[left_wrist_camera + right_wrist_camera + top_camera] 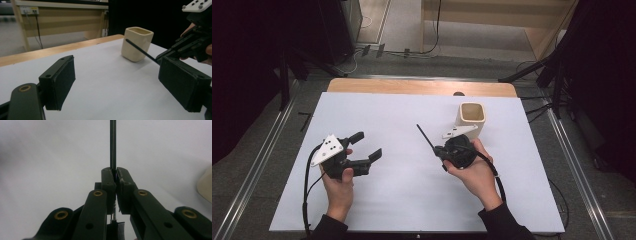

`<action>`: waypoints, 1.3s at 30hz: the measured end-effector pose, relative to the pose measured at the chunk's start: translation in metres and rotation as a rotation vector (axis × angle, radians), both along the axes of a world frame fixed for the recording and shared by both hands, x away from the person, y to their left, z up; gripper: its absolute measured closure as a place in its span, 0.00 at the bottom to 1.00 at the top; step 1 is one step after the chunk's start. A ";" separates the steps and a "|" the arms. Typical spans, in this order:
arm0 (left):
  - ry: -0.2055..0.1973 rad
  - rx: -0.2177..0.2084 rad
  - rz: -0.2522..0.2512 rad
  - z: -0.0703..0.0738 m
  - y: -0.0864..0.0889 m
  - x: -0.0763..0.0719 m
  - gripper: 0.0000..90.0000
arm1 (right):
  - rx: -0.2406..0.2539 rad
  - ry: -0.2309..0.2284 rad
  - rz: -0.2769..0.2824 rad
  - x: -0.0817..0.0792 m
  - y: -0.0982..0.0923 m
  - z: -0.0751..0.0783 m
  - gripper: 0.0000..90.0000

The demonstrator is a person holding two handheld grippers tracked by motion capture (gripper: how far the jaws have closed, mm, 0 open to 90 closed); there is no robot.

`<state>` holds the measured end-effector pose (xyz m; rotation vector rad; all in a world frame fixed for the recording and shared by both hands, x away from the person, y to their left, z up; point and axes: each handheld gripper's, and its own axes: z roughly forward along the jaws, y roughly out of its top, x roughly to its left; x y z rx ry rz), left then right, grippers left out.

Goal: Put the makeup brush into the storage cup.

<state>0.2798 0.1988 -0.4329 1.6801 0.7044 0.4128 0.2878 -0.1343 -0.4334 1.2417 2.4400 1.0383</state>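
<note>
Thin rod gripped in the right tool, cup waiting just behind it

The white bench (412, 200) carries a cream square cup (472, 119) at about two o'clock from its centre, standing upright, mouth open. The left tool (368, 146), at about nine o'clock, has its jaws spread wide with nothing between them and sits well apart from the cup. The right tool (438, 150), just in front of the cup, is clamped tight on a thin black rod (424, 135) that juts toward eleven o'clock, away from the cup. To seat it well, I judge the wrist should swing the rod's free tip round over the cup's mouth, tilt it downward, and lower before easing the grip.
</note>
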 end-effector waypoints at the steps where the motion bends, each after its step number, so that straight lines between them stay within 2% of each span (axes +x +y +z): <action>1: 0.000 0.000 0.000 0.000 0.000 0.000 0.16 | 0.000 0.000 0.000 0.000 0.000 0.000 0.97; 2: 0.010 0.004 -0.026 0.003 -0.008 0.004 0.16 | 0.002 -0.005 0.006 -0.001 -0.001 0.001 0.97; 3: 0.010 0.004 -0.026 0.003 -0.008 0.004 0.16 | 0.004 -0.005 0.010 -0.001 -0.001 0.001 0.97; 5: 0.047 0.010 -0.065 0.002 -0.014 0.011 0.16 | -0.001 -0.007 0.021 -0.002 -0.002 0.001 0.97; 6: 0.047 0.010 -0.065 0.002 -0.014 0.011 0.16 | -0.002 -0.011 0.029 -0.003 -0.003 0.001 0.97; 7: 0.067 0.014 -0.091 -0.001 -0.014 0.014 0.16 | -0.001 -0.010 0.036 -0.004 -0.003 0.001 0.97; 9: 0.075 0.018 -0.097 -0.002 -0.014 0.015 0.17 | -0.006 -0.013 0.049 -0.005 -0.004 0.001 0.97; 10: 0.094 0.003 -0.119 -0.003 -0.014 0.017 0.17 | -0.004 -0.019 0.057 -0.005 -0.004 0.001 0.97; 12: 0.098 0.001 -0.128 -0.003 -0.015 0.016 0.17 | -0.001 -0.024 0.066 -0.006 -0.004 0.002 0.97; 15: 0.108 0.028 -0.164 -0.002 -0.015 0.012 0.17 | -0.003 -0.031 0.077 -0.007 -0.004 0.003 0.97; 16: 0.120 0.038 -0.197 -0.003 -0.014 0.009 0.17 | -0.005 -0.039 0.091 -0.009 -0.002 0.004 0.97; 18: 0.122 0.048 -0.205 -0.002 -0.014 0.008 0.17 | -0.012 -0.051 0.107 -0.010 -0.001 0.004 0.97; 19: 0.124 0.055 -0.224 -0.002 -0.015 0.006 0.17 | -0.015 -0.060 0.129 -0.011 0.001 0.004 0.97; 20: 0.124 0.059 -0.245 -0.002 -0.016 0.005 0.17 | -0.037 -0.065 0.155 -0.013 0.006 0.004 0.97; 22: 0.125 0.062 -0.253 -0.003 -0.016 0.005 0.18 | -0.042 -0.068 0.166 -0.014 0.007 0.004 0.97; 26: 0.155 0.061 -0.286 -0.008 -0.020 0.008 0.21 | -0.053 -0.087 0.238 -0.020 0.017 0.005 0.97; 28: 0.160 0.064 -0.296 -0.009 -0.021 0.009 0.22 | -0.050 -0.089 0.245 -0.021 0.019 0.006 0.97; 31: 0.168 0.062 -0.306 -0.010 -0.023 0.009 0.23 | -0.057 -0.097 0.285 -0.025 0.023 0.007 0.97; 39: 0.213 0.023 -0.374 -0.011 -0.022 0.013 0.30 | -0.063 -0.122 0.348 -0.028 0.028 0.007 0.97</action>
